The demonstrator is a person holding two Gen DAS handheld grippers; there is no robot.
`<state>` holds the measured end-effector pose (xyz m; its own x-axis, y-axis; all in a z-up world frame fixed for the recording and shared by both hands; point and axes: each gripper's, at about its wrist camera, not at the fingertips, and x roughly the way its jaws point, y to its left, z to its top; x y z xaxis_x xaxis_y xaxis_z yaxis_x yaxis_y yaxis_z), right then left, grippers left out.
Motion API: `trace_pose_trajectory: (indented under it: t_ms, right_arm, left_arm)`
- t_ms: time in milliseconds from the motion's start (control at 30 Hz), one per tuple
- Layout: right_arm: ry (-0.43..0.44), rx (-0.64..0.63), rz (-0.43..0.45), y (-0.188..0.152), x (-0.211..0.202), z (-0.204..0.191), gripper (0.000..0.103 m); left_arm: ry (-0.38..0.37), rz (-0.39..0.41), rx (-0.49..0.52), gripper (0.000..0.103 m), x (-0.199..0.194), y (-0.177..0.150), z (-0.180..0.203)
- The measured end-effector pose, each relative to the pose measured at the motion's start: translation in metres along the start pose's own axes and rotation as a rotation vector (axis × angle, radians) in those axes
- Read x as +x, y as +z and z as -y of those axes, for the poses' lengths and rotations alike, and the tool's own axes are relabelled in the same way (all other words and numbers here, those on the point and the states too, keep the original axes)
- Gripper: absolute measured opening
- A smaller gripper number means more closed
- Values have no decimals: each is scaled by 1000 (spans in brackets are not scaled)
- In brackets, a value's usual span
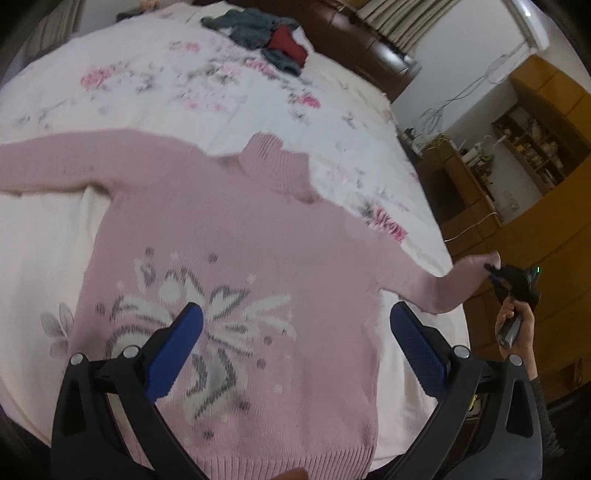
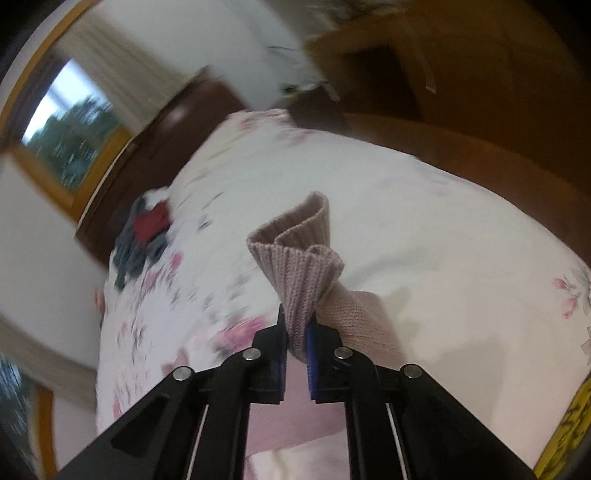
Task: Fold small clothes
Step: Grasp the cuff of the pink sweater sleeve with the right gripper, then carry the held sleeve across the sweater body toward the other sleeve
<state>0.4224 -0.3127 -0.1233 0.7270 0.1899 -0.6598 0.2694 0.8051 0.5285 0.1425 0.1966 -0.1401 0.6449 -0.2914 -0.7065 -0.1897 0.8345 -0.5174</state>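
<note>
Pink sweater point(image 1: 236, 236) lay flat, front up, on the bed point(image 1: 229, 96), white-and-grey knit pattern on chest, collar pointing to the headboard point(image 1: 354, 40), one sleeve stretched out to the far left. Left claw point(image 1: 295, 332) hovered above the chest pattern, blue pads point(image 1: 177, 347) spread wide, released, nothing between them. Only the left wrist view showed the whole garment, plus the other sleeve pulled off the bed edge and lifted toward the right claw point(image 1: 493, 271), small and dark there, held by a hand point(image 1: 517, 328). Grip itself too small to read in that view. Right wrist view gave the close-up instead: right claw point(image 2: 296, 332) clenched on the ribbed sleeve cuff point(image 2: 299, 258), cuff bunched and fanning out above the fingertips, rest of the sleeve trailing down right. Sweater body mostly out of that view, just a pink strip below the fingers. Pile of grey and red clothes point(image 1: 266, 33) near the headboard in both views, well apart from the sweater. Window point(image 2: 70, 125) seen only from the right wrist, blurred; wooden cabinets point(image 1: 517, 155) clear only from the left.
</note>
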Motion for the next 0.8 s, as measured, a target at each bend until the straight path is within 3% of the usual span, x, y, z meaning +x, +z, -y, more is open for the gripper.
trace_pose_trajectory:
  t_ms: [267,467,700,800]
  right_arm:
    - [-8,-279,-20,-81,25,-147,8]
    - [-73,-497,-87,-167,83,-209,8]
    - [-159,-721,-190,-274,141,-206,8]
    - [-146,-767,-249,-302,146,-189,19]
  left_arm:
    - [-89,-34,77,100,-1,30,16]
    - [-118,-78,110,100,19,54,20]
    - [-188,-169,53,100,80,73,14]
    - [-214,-245,-21,100,122,75,8]
